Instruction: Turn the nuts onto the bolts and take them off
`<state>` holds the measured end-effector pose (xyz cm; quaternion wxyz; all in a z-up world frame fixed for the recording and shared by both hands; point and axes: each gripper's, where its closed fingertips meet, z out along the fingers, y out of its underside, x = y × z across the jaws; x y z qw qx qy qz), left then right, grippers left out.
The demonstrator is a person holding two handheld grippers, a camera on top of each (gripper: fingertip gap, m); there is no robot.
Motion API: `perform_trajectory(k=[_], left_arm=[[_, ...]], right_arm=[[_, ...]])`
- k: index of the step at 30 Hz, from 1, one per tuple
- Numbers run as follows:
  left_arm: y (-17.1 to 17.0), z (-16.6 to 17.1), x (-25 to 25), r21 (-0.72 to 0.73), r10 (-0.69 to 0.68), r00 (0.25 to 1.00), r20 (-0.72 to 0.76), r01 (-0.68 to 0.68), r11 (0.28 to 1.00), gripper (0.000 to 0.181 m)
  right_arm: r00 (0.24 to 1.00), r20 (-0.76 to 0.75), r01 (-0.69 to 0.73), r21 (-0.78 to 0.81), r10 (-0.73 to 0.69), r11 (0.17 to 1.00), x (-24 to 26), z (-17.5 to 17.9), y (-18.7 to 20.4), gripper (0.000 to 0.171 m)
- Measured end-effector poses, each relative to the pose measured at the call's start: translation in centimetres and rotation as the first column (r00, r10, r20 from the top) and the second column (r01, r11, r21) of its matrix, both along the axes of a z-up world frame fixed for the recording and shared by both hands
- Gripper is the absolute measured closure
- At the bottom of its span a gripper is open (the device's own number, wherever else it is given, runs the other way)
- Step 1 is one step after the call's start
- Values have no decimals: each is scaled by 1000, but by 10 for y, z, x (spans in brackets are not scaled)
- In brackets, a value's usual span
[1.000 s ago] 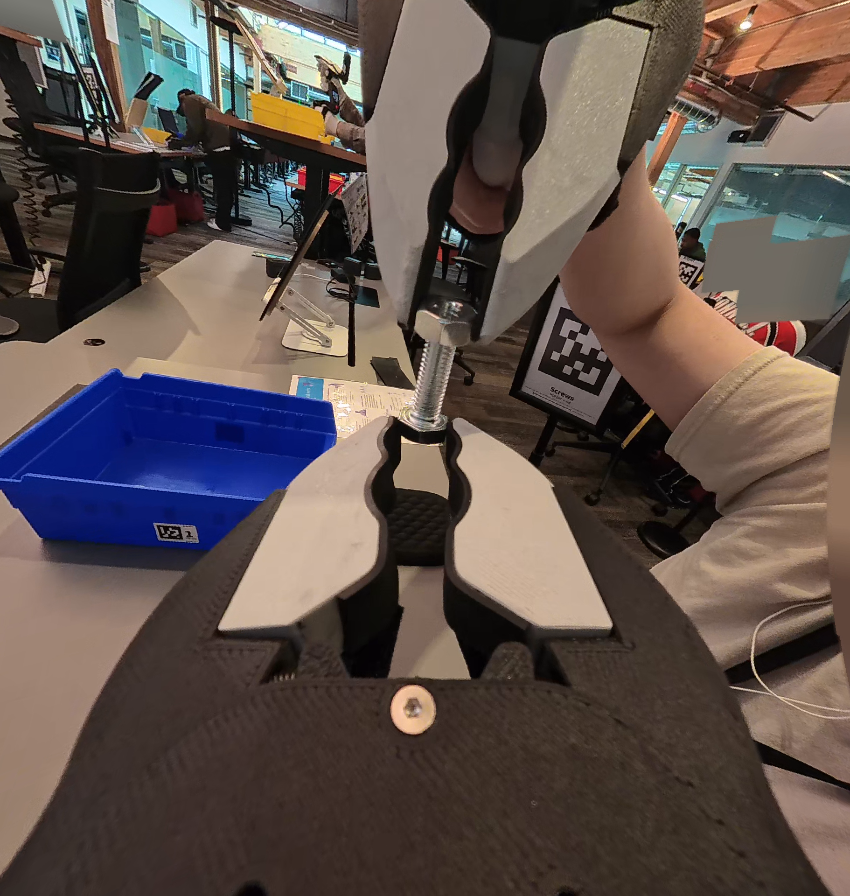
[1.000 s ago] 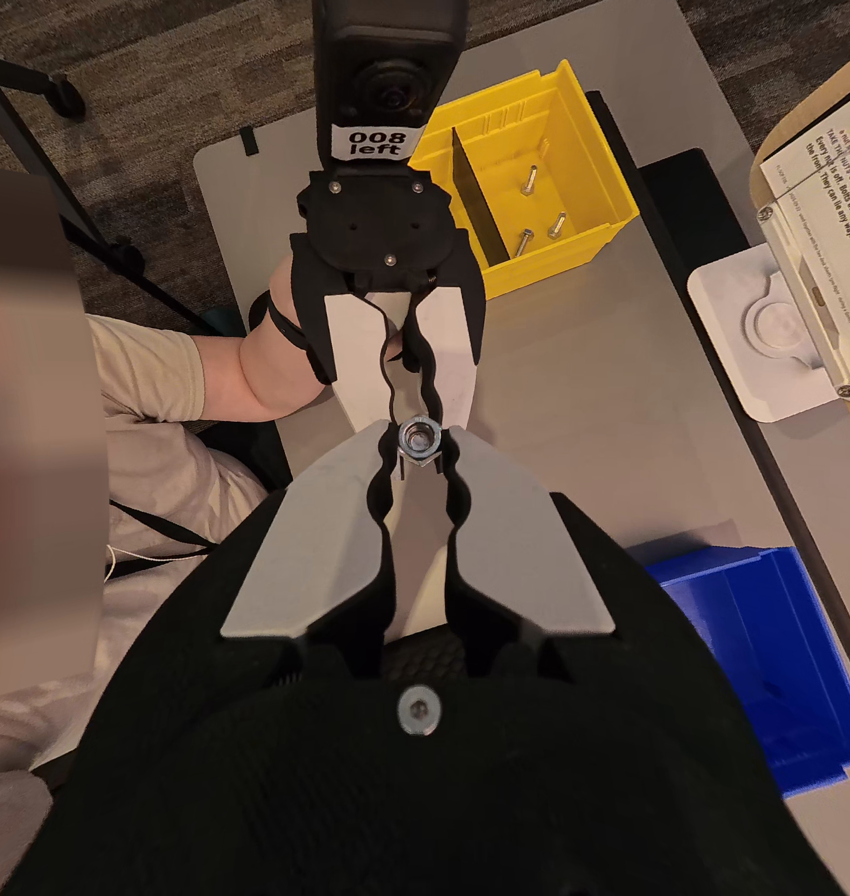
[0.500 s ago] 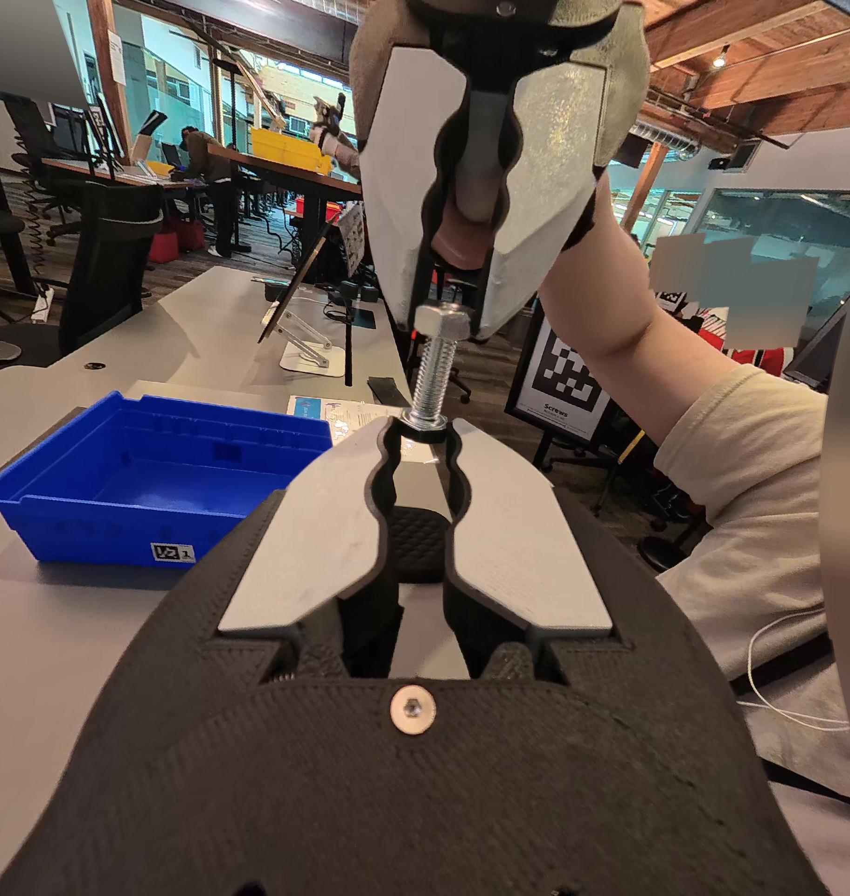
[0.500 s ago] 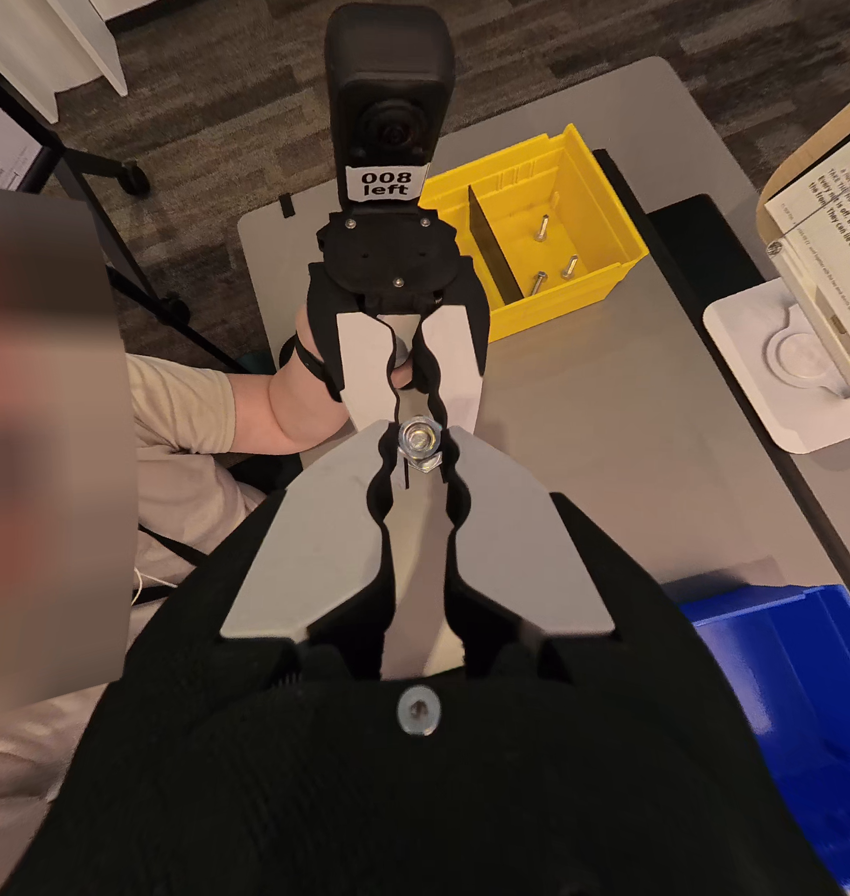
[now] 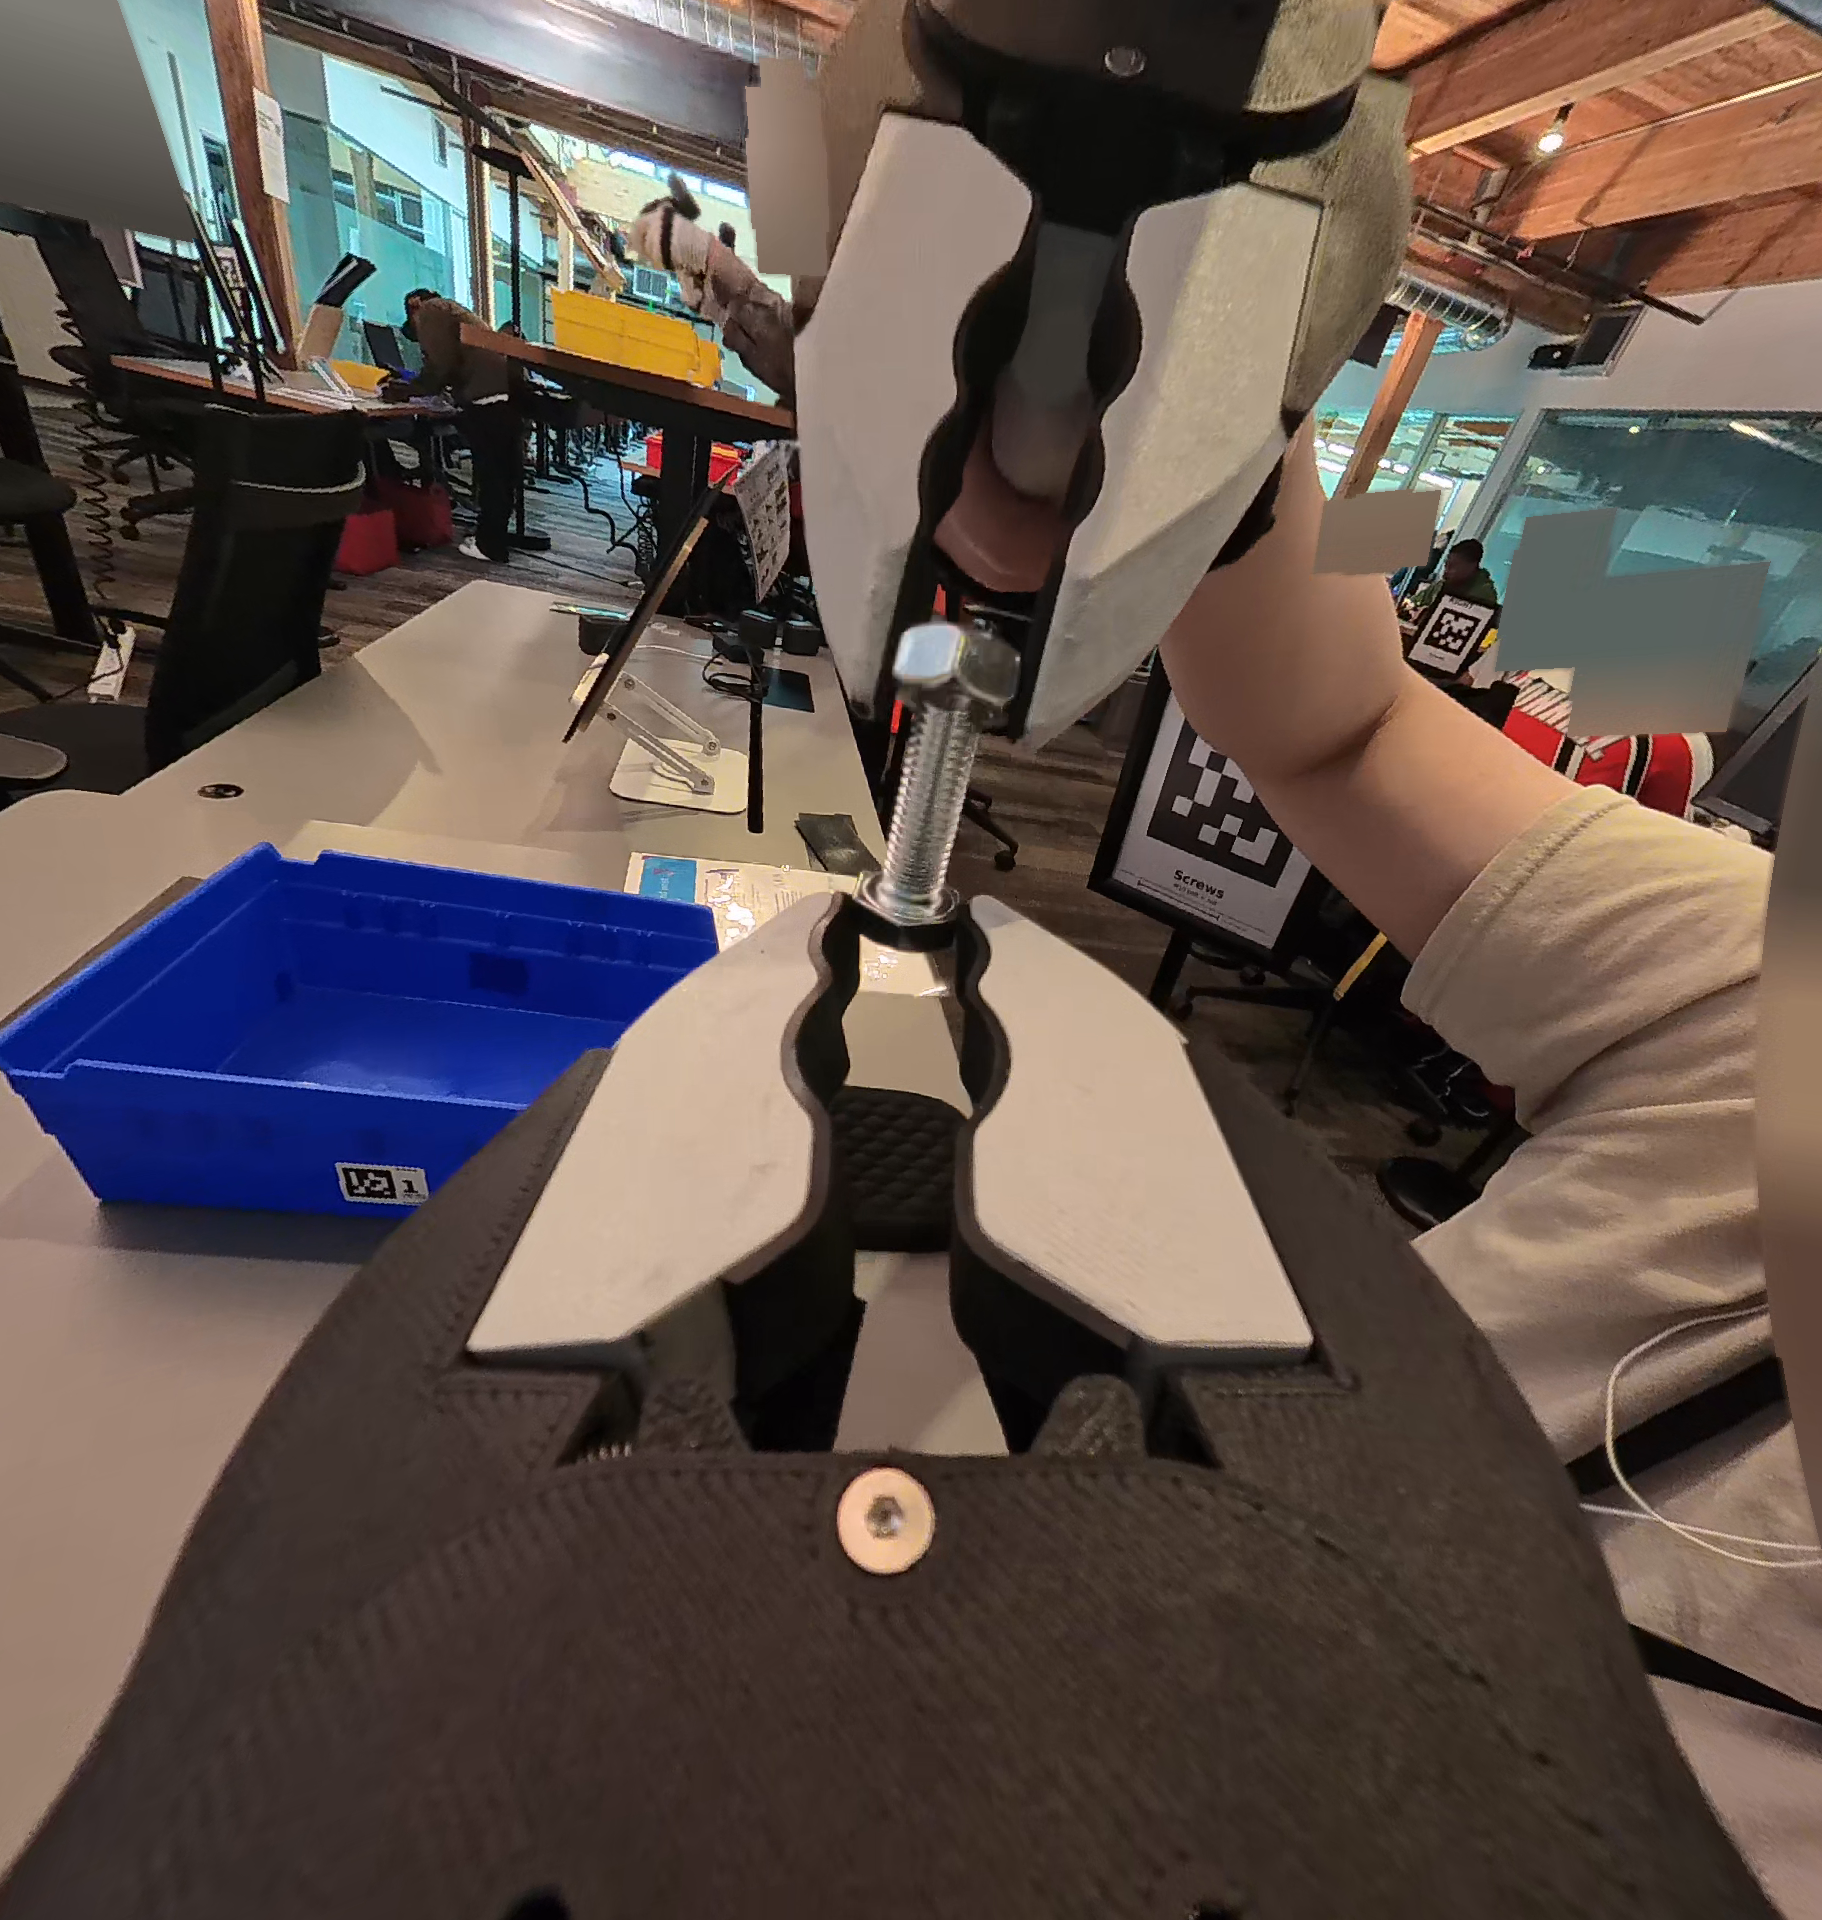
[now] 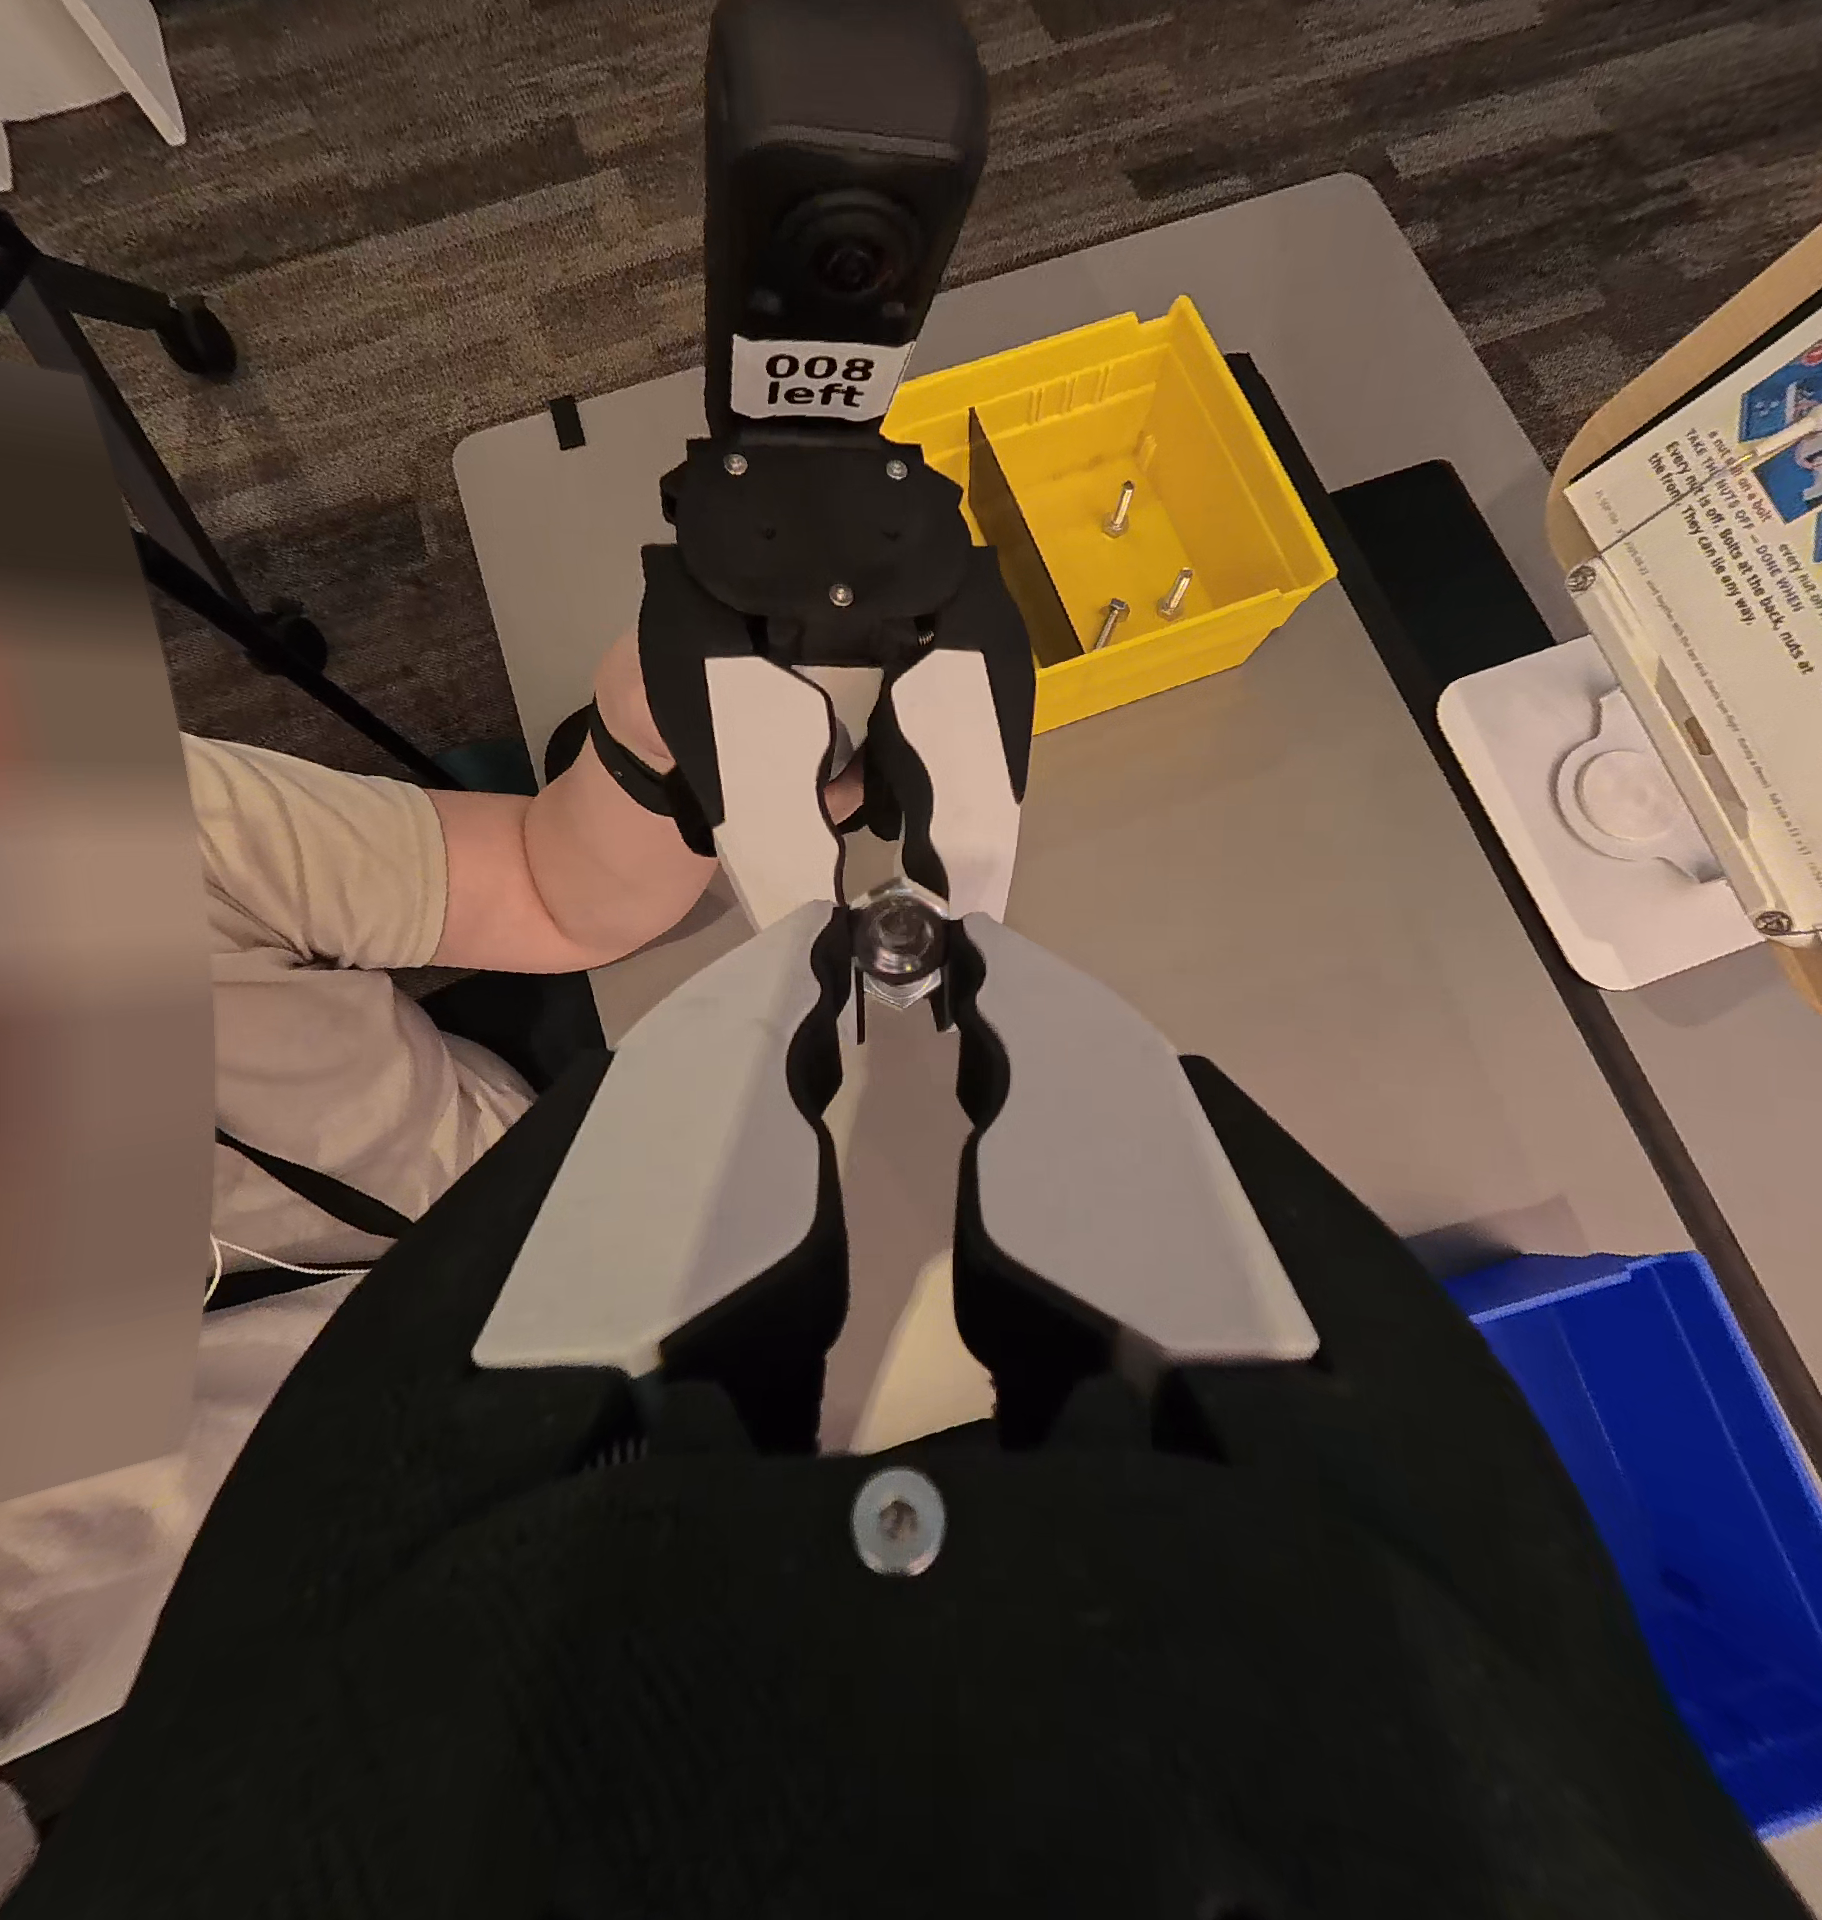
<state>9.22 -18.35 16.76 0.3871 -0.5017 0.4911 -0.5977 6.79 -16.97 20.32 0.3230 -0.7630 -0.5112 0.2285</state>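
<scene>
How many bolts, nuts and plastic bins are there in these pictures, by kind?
Bolts: 4, one held bolt and three loose bolts in the yellow bin
Nuts: 1, the nut on the held bolt
Bins: 2, yellow bin and blue bin
Total: 7
</scene>
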Motion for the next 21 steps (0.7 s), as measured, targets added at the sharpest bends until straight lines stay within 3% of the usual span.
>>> perform_trajectory(k=[12, 18, 21], left_arm=[[-7, -13, 9, 65, -9, 996, -86, 15, 998, 163], [-17, -26, 15, 102, -50, 985, -163, 67, 992, 164], [-22, -27, 17, 110, -78, 982, -170, 97, 989, 164]], right_arm=[[976, 209, -34, -89, 52, 995, 12, -14, -10, 153], [898, 407, -130, -118, 168, 984, 22, -26, -22, 152], [872, 437, -178, -136, 220, 975, 22, -27, -26, 152]])
